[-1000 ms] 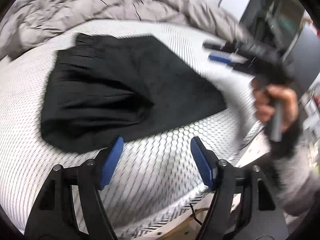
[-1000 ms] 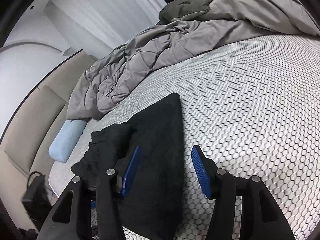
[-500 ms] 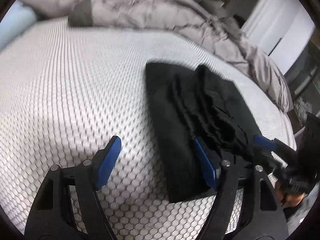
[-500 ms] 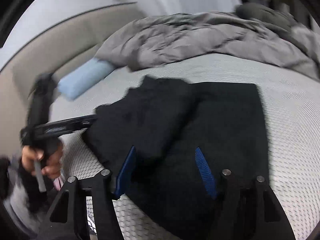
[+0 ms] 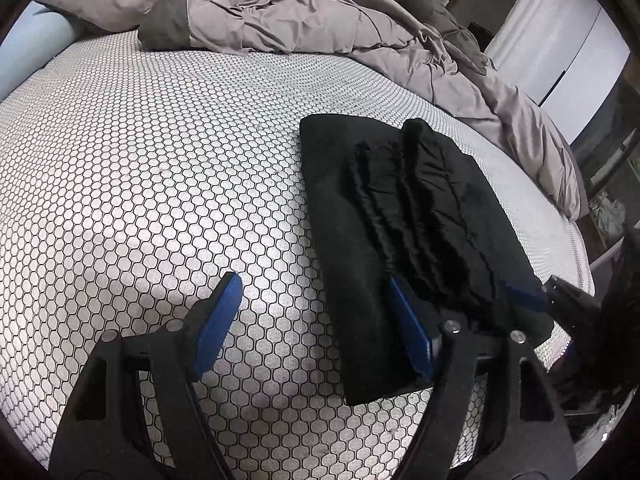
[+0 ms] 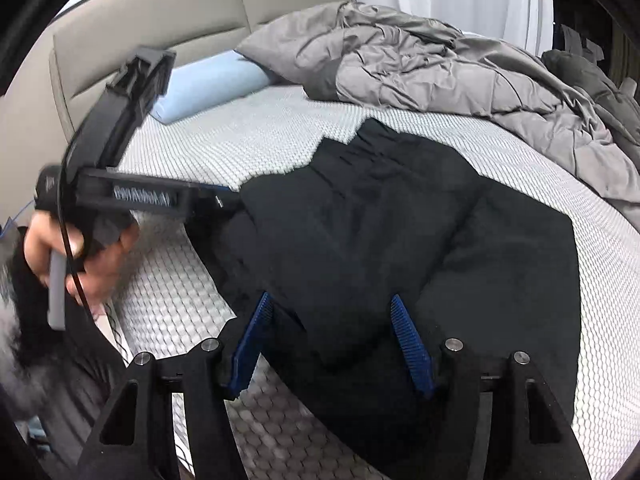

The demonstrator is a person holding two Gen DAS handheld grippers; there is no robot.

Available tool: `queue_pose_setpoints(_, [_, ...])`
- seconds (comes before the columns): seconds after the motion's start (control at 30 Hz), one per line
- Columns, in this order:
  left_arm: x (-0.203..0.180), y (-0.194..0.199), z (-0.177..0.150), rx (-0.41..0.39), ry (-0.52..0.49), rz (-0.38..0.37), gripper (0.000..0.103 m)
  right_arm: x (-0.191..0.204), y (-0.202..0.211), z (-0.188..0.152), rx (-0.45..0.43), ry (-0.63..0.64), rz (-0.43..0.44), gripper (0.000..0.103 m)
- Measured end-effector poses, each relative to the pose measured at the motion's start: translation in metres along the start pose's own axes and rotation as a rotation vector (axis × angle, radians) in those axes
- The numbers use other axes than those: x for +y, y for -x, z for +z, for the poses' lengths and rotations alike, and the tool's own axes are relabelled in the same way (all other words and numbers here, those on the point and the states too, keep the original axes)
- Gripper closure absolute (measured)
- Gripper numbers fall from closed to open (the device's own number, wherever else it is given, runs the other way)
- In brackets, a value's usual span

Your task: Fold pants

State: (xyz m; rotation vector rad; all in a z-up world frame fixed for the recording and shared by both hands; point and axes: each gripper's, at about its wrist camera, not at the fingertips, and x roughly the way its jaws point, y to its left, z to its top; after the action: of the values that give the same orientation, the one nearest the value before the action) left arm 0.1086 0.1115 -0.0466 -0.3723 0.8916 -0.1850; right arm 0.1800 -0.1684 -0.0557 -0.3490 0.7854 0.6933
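The black pants lie folded into a thick rectangle on the honeycomb-patterned mattress. My left gripper is open beside their left long edge, one pad over bare mattress, the other at the cloth's rim. A blue finger of my right gripper shows at the pants' near right corner. In the right wrist view the pants fill the middle. My right gripper hovers open over their near edge with cloth below the gap, not pinched. A hand holds the left gripper at the pants' left edge.
A rumpled grey duvet is heaped along the far side of the bed. A light blue pillow lies against the beige headboard. The mattress edge drops off just right of the pants.
Both grippers have swung in around the folded pants and rolled, now sitting at opposite edges of them. The right gripper's fingers stand slightly wider than a second ago.
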Motion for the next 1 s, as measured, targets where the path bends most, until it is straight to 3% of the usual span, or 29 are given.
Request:
queue_pose_setpoints(0.17, [-0.005,-0.001,0.001,-0.004,-0.009,0.017,0.031,-0.004,-0.014,-0.006,0.034,-0.011,-0.053,0.039])
queue_pose_setpoints(0.5, [0.008,-0.006,0.000,0.011,0.021,0.008,0.031,0.009,-0.030,0.027,-0.120,-0.085,-0.155,0.041])
queue_pose_setpoints(0.57, [0.008,-0.008,-0.001,0.017,0.018,0.014,0.031,0.000,-0.018,0.026,-0.190,-0.147,-0.115,0.050])
queue_pose_setpoints(0.73, [0.003,-0.013,-0.002,0.022,-0.001,0.039,0.029,-0.050,0.033,0.001,-0.367,-0.439,-0.003,0.051])
queue_pose_setpoints(0.83, [0.000,-0.015,0.000,0.024,0.002,0.022,0.028,-0.089,0.040,-0.024,-0.321,-0.619,0.088,0.050])
queue_pose_setpoints(0.93, [-0.005,-0.016,0.003,0.027,-0.017,0.034,0.028,-0.104,0.035,-0.039,-0.263,-0.657,0.097,0.050])
queue_pose_setpoints(1.0, [-0.006,-0.017,0.003,0.029,-0.017,0.048,0.028,-0.110,0.029,-0.047,-0.242,-0.710,0.156,0.050])
